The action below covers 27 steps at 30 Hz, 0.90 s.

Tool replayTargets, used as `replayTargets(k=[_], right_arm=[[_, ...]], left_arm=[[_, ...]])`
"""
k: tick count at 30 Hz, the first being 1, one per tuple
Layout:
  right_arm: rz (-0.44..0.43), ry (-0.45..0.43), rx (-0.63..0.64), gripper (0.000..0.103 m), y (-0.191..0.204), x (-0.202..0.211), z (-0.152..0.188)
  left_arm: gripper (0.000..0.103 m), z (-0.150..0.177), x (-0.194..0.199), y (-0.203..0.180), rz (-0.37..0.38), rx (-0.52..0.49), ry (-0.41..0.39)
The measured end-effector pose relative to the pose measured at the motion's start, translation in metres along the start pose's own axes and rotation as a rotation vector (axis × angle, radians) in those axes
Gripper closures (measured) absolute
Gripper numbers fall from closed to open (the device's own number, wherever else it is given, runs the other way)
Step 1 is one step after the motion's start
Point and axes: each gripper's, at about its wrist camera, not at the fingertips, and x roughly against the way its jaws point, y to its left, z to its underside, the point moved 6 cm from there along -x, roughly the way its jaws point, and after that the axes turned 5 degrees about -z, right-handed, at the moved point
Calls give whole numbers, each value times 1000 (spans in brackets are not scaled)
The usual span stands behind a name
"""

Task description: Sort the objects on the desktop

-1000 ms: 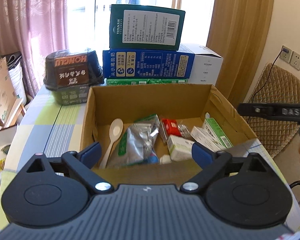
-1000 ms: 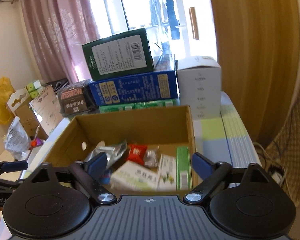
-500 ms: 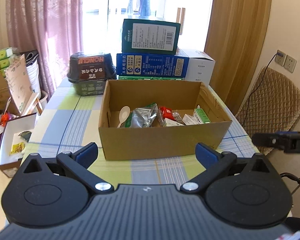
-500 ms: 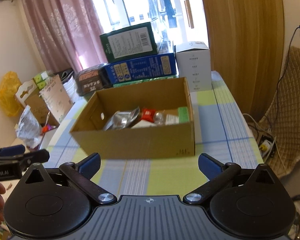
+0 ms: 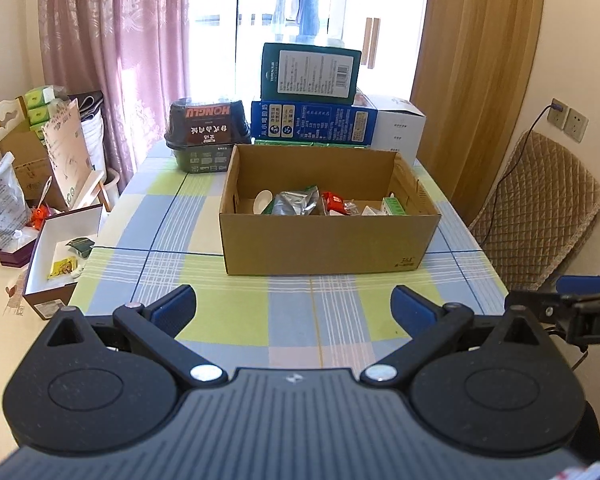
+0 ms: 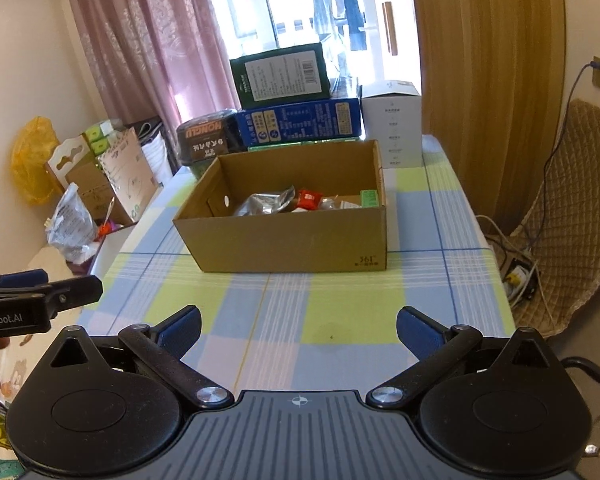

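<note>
Sunlit curtains and a bright window back a table [image 5: 204, 236] covered in a blue, green and white checked cloth. Both grippers have just been opening and now stand spread wide with nothing between the pads: the left gripper [image 5: 294, 308] hangs over the bare near part of the cloth, and the right gripper [image 6: 299, 326] does the same just beside it, its tip showing at the right edge of the left view. Compared with a second ago, when both hung right over the cardboard box [image 5: 324, 242] and its contents filled the views, the two have drawn back and risen, so the whole box now sits well ahead of them with open cloth between. Inside the box lie the sorted things: a white spoon [image 5: 263, 200] at the left, a silver foil pouch [image 5: 296, 204] beside it, a red packet [image 5: 333, 201], and small white and green cartons [image 5: 392, 205] toward the right wall. Behind the box stand a dark bowl-shaped food tub [image 5: 206, 132], a blue carton [image 5: 312, 122] with a dark green carton [image 5: 310, 74] on top, and a white box [image 5: 398, 130]. A padded chair [image 5: 540, 200] stands right of the table; cartons and bags crowd the floor at left. Nothing blocks the path between fingers and box.
</note>
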Motion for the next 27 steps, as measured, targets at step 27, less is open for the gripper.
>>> replayTargets(k=[27], right_arm=[[15, -32, 47, 2, 16, 27, 3]], left_arm=[[1, 10, 36, -1, -52, 16, -15]])
